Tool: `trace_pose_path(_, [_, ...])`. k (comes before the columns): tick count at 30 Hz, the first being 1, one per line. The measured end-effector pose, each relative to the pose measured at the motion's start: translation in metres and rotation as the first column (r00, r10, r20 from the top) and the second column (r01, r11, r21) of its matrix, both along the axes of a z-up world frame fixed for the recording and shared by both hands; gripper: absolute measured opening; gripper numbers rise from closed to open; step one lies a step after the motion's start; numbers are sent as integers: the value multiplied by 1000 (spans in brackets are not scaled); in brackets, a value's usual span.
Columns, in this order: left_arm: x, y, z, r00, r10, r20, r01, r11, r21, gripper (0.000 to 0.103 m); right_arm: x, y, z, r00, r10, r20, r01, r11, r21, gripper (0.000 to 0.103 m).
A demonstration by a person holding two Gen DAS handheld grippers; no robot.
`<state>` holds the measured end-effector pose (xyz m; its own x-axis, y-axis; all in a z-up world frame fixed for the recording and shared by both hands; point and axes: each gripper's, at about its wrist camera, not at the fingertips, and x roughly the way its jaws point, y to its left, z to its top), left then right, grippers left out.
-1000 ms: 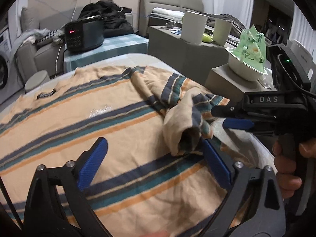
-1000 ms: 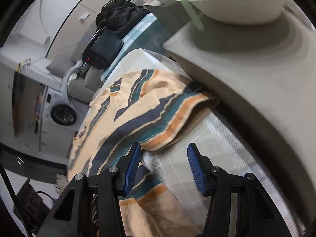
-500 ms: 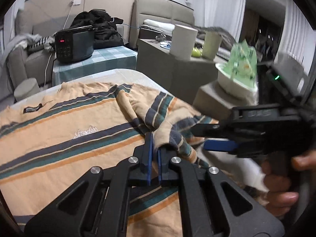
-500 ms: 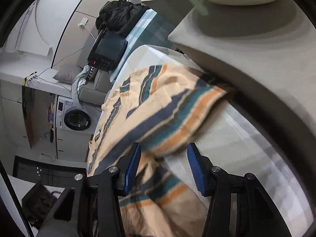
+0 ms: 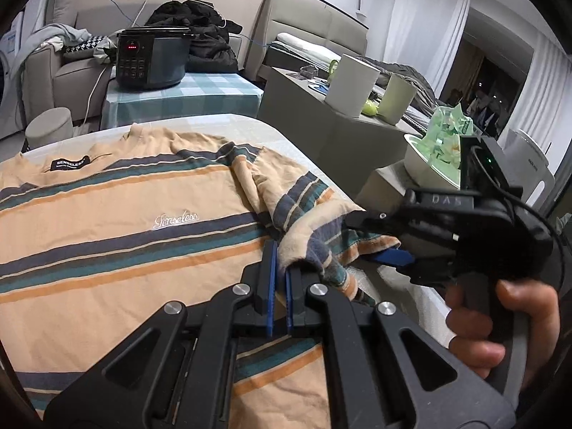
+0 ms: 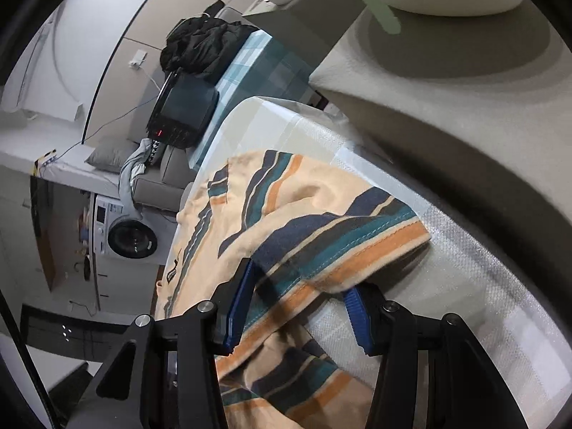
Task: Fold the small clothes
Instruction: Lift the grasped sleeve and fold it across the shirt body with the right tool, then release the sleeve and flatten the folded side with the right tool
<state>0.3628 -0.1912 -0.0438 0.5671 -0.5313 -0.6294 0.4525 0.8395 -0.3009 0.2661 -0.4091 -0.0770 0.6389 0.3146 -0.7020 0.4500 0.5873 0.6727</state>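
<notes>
Striped shirt (image 5: pixel 107 243) lies spread on the tabletop (image 5: pixel 221 123), its sleeve (image 5: pixel 307 211) now clamped by the just-closed left claw (image 5: pixel 278 268), while the right claw (image 6: pixel 300 307) straddles the cuff, apart, ready for folding.

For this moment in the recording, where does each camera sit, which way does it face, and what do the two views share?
Left wrist view: on the left hand-held gripper, looking down across the striped T-shirt toward the sofa; its jaws pinch the sleeve; the right hand-held gripper and the hand show.
Right wrist view: on the right hand-held gripper, rolled sideways, facing the sleeve hem; only its own fingers show, hem between them, unpinched.
Shared: T-shirt, black cooker, white bowl.
</notes>
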Motion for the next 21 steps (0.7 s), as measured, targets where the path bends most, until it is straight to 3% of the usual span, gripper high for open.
trace_pose_path(2, [-1,0,-1,1000,-1,0,1,1000,5,2,6,-2,-2,1000,-9,-2,9,999,-38,33])
trace_pose_path(4, [-2,0,-3,1000,-4,-6,4,1000,17,2,11,-6,-2,1000,-31,1,31,997,-78,7])
trace_pose_path(5, [-2,-2,-5,1000,-6,-13,6,1000,20,2,14,-6,0,1000,-30,4,30,994,-102,3])
trace_pose_path(9, [-5,-3,-14,998,-19,-65,20,1000,14,2,29,5,32,999,11,49,2,967,-254,3])
trace_pose_path(12, [-6,-2,-18,993,-33,-115,30,999,-27,2,58,33,69,982,168,83,-127,922,-366,3])
trace_pose_path(15, [-6,8,-22,985,-13,-173,1,998,-69,3,92,80,94,905,411,110,-338,851,-401,3])
trace_pose_path(16, [-6,14,-24,980,-1,-198,-16,996,-84,4,104,101,97,855,508,102,-432,808,-401,3])
trace_pose_path(18, [-11,28,-25,972,25,-232,-43,996,-74,24,120,134,94,763,642,77,-582,734,-350,11])
trace_pose_path(19, [-15,36,-24,971,47,-234,-61,997,-56,32,122,147,93,720,689,85,-633,701,-330,22])
trace_pose_path(20, [-21,45,-23,969,75,-234,-85,996,-34,50,121,155,94,683,725,88,-664,667,-339,26])
trace_pose_path(21, [-26,54,-21,968,97,-233,-106,994,-25,63,114,158,97,674,733,87,-661,652,-372,31])
